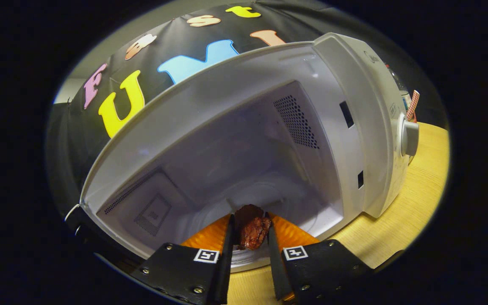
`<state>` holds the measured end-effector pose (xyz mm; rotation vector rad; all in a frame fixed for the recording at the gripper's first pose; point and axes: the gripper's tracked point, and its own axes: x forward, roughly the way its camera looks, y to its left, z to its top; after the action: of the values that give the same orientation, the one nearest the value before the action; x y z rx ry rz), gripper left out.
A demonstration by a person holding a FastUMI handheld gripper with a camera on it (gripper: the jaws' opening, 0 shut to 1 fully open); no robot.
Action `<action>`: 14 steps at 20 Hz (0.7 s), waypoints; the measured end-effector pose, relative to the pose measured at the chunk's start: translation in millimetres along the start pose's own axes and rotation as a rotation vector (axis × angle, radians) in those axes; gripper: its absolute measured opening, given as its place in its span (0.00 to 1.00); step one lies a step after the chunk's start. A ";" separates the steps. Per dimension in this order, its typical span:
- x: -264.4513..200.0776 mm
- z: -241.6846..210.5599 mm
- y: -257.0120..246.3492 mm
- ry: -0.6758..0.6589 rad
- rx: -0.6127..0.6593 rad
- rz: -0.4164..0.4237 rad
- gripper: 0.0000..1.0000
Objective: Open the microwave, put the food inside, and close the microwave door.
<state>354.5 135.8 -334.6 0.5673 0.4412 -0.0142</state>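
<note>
**Food held at the mouth of an open microwave**

A white microwave (354, 106) sits on a pale wood-grain table (417, 203), seen tilted from a camera riding on a hand-held gripper. Everything below is placed relative to the microwave's open cavity.

At the cavity's left wall there is a panel of fine perforations and a small square patch, all in smooth, matte, light grey. The door is swung out of the way on that side; only a dark edge of it appears, so its exact position cannot be told.

At the cavity's front centre, the gripper (250, 235) pinches a chunk of food (252, 228) between its two fingers. Both fingers press on it. The food is dark reddish-brown, lumpy and glossy, like braised meat. It hangs just over the front lip of the cavity floor, where the round edge of a pale turntable (278, 190) shows faintly behind it.

On the cavity's right wall is a dotted vent grille (297, 120), then two small dark latch slots in the front frame. Further right, the control panel carries a round, smooth dial (409, 137).

Judging by this, the opening step is done. The food is at the threshold but not yet set down. Still to do: reach further in, release it, withdraw, and shut the door.
</note>
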 end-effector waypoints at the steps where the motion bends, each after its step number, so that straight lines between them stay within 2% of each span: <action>1: 0.0 -0.4 -4.0 -0.003 -0.021 -0.010 0.59; 3: -0.3 5.8 -15.7 -0.042 -0.107 -0.050 0.97; 9: -22.9 10.9 -7.0 -0.058 -0.212 0.002 0.97; 14: -73.0 11.9 10.6 -0.049 -0.286 0.061 0.98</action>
<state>294.5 130.7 -290.3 0.2984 0.3704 0.0921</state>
